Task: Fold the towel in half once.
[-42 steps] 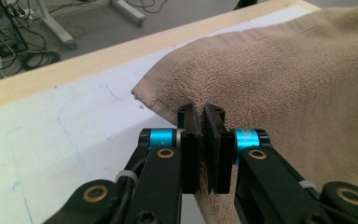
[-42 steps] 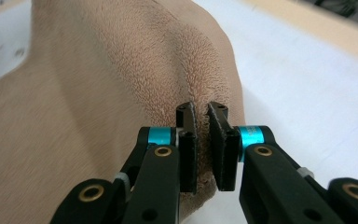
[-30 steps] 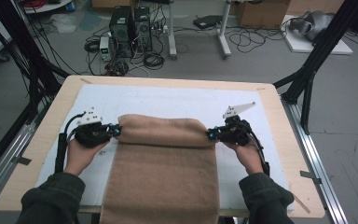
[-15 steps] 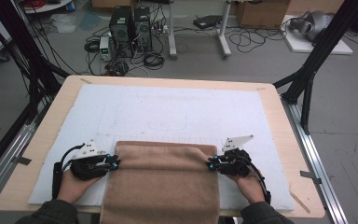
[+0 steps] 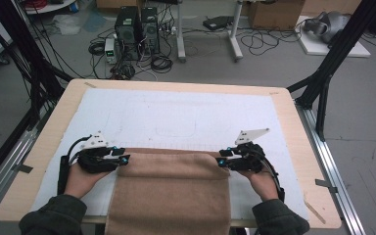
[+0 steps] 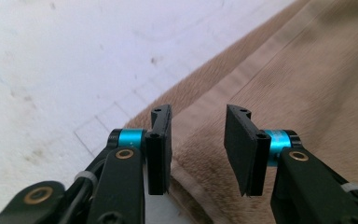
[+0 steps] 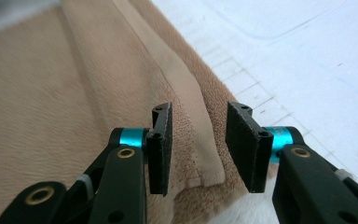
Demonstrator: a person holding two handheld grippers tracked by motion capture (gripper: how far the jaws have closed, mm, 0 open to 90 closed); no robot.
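Releasing folded towel (image 5: pixel 171 191) on table (image 5: pixel 293 127) | left gripper (image 5: pixel 122 159) and right gripper (image 5: pixel 221 161) jaws just opened, apart over corners | next: withdraw, regrip for another fold.

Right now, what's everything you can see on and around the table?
towel: one, tan, on the near middle of the mat, its near end hanging over the table edge
mat: one, white, covering most of the table top
table: one, light wood, centre
computer towers: two, black, on the floor beyond the table
cables: many, black, on the floor
left gripper: one, black with blue, at the towel's far left corner, jaws just opened, pads clear of the cloth
right gripper: one, black with blue, at the far right corner, jaws just opened
hands: two, dark sleeves
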